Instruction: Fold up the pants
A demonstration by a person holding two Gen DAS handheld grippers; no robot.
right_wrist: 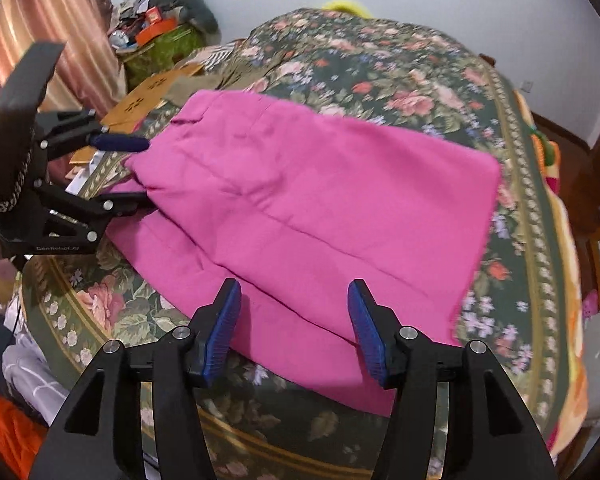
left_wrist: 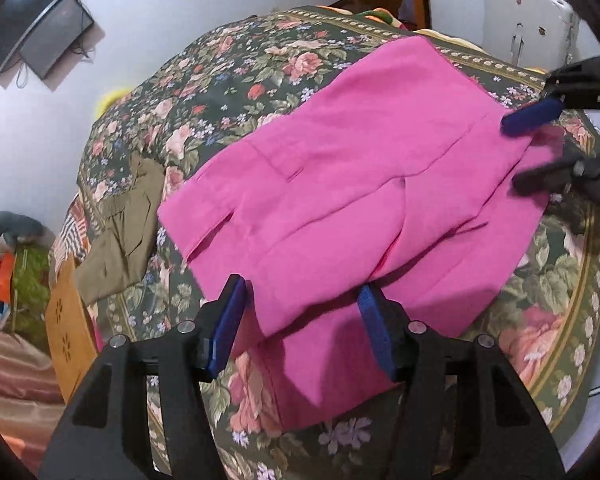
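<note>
The pink pants [left_wrist: 340,184] lie folded in layers on the floral bedspread [left_wrist: 204,80], also seen in the right wrist view [right_wrist: 320,200]. My left gripper [left_wrist: 300,300] is open, its blue pads just above the pants' near edge, holding nothing. It shows at the left of the right wrist view [right_wrist: 146,168], jaws apart at the pants' edge. My right gripper [right_wrist: 294,300] is open over the pants' near edge, empty. It shows at the right of the left wrist view [left_wrist: 520,152], jaws apart at the far corner.
An olive garment [left_wrist: 120,232] lies on the bed left of the pants. A wooden panel [left_wrist: 66,332] stands at the bed's edge. A cluttered green box [right_wrist: 160,44] sits by the curtain. A white appliance [left_wrist: 528,12] stands beyond the bed.
</note>
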